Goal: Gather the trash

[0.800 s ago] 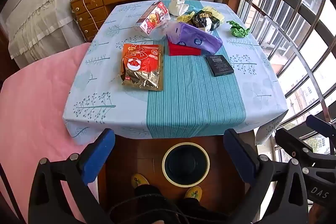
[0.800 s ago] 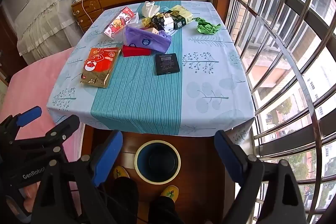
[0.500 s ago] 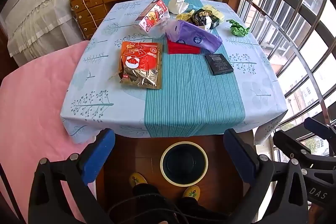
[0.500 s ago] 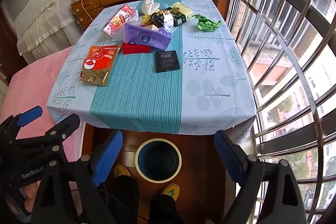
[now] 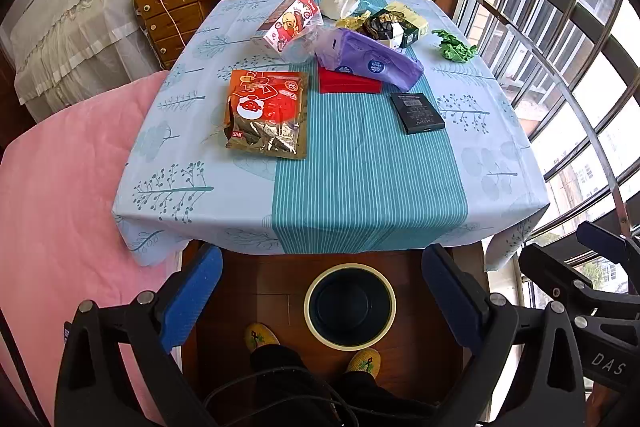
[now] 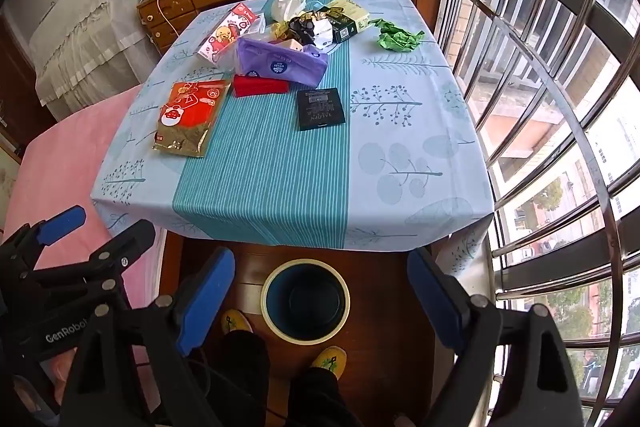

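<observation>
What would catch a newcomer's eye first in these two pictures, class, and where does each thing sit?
The table, in a blue and teal cloth, fills the middle, with a heap of wrappers and boxes at its far end, led by a purple pack and an orange snack bag nearer the left edge. On the floor at its near edge stands an open bin, between two yellow slippers.

table: snack bag | red box | black box | floor: bin
</observation>
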